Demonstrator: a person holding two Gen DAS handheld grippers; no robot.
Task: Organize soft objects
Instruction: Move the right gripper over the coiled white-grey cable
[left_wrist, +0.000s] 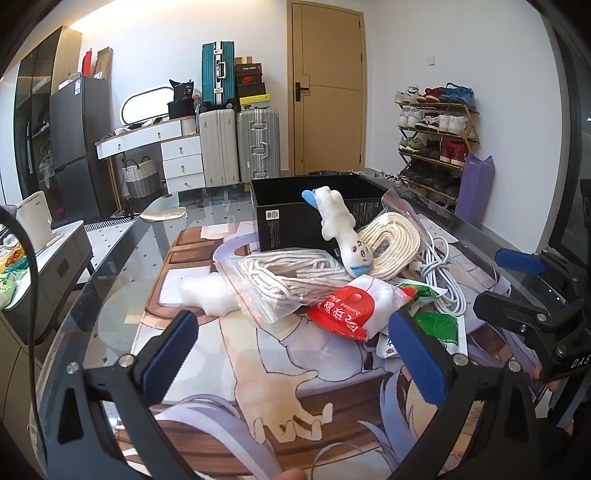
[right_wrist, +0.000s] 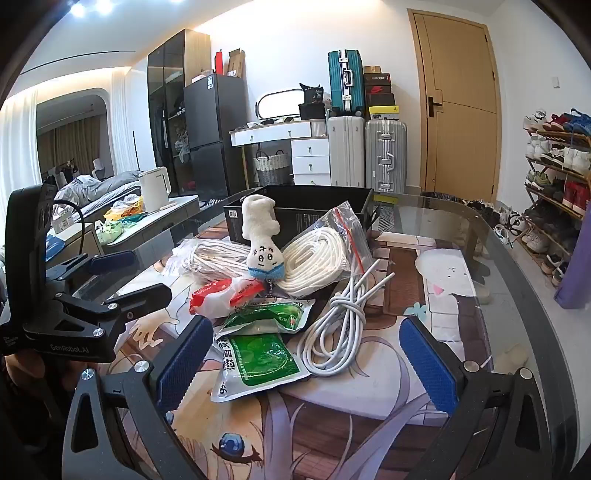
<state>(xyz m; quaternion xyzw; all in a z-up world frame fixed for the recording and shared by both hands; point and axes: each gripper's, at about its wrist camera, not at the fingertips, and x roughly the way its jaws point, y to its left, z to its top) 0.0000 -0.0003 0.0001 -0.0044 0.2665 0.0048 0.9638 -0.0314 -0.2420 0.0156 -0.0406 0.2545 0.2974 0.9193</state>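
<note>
A pile of soft things lies on the table before an open black box (left_wrist: 295, 214) (right_wrist: 295, 210). A white plush toy (left_wrist: 341, 225) (right_wrist: 262, 236) leans head down on the box. Two bagged white rope coils (left_wrist: 284, 280) (right_wrist: 321, 258), a red and white packet (left_wrist: 354, 310) (right_wrist: 221, 291), green packets (right_wrist: 262, 350) (left_wrist: 437, 325), a white cable bundle (right_wrist: 340, 325) (left_wrist: 447, 284) and a white fluffy lump (left_wrist: 207, 291) lie around it. My left gripper (left_wrist: 295, 354) is open and empty, just short of the pile. My right gripper (right_wrist: 306, 358) is open and empty, over the green packets.
The glass table carries an anime print mat (left_wrist: 258, 387). The right gripper shows at the right of the left wrist view (left_wrist: 535, 295); the left gripper shows at the left of the right wrist view (right_wrist: 92, 295). A side table with a kettle (right_wrist: 155, 188) stands to the left.
</note>
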